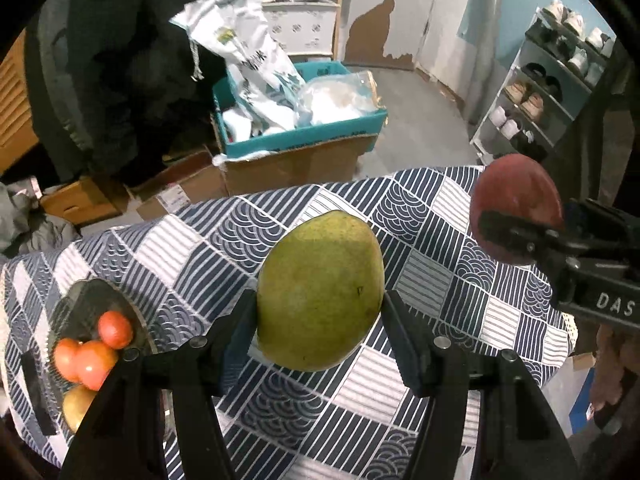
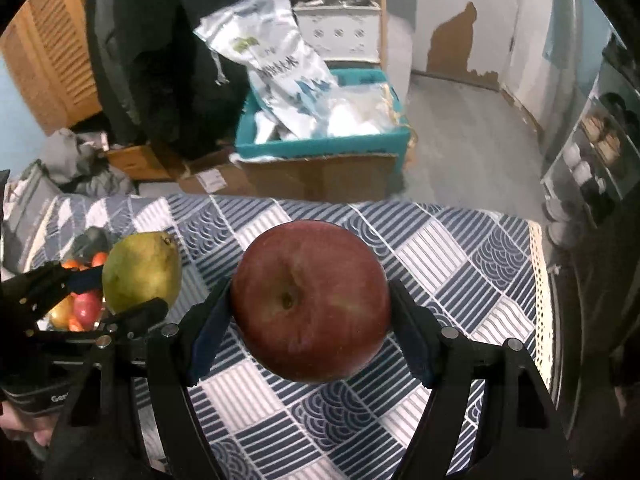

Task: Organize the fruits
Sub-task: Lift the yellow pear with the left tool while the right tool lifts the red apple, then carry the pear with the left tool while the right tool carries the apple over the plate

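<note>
While both grippers are up off the patterned tablecloth (image 1: 328, 404), each one is clamped on a fruit:

bowl: dark glass bowl (image 1: 86, 300) at the far left of the table, near the edge. Holds several orange-red fruits (image 1: 96, 362) plus a yellowish one (image 1: 78, 404) at the near side; exact types unclear. In the right wrist view the bowl's contents (image 2: 86, 310) show partly behind the left gripper.

left gripper: left gripper (image 1: 318, 322) closed on the green mango (image 1: 320, 290), one pad against each side. Mango is clear of the cloth, long axis roughly upright, just right of the bowl. Right wrist view shows the same mango (image 2: 141, 270) pinched between the fingers (image 2: 140, 312), above and in front of the bowl.

right gripper: right gripper (image 2: 310, 330) closed on the red apple (image 2: 310, 300), pads touching both flanks, stem dimple facing the camera. Apple is off the table, over the middle-right of the cloth. In the left wrist view the apple (image 1: 516, 196) sits at the far right, a dark finger (image 1: 508, 232) across its front.

spacing: mango and apple apart, not touching.

background: cardboard boxes (image 1: 296, 160) with white bags (image 1: 256, 64) beyond the table; shoe rack (image 1: 548, 88) at right.
</note>
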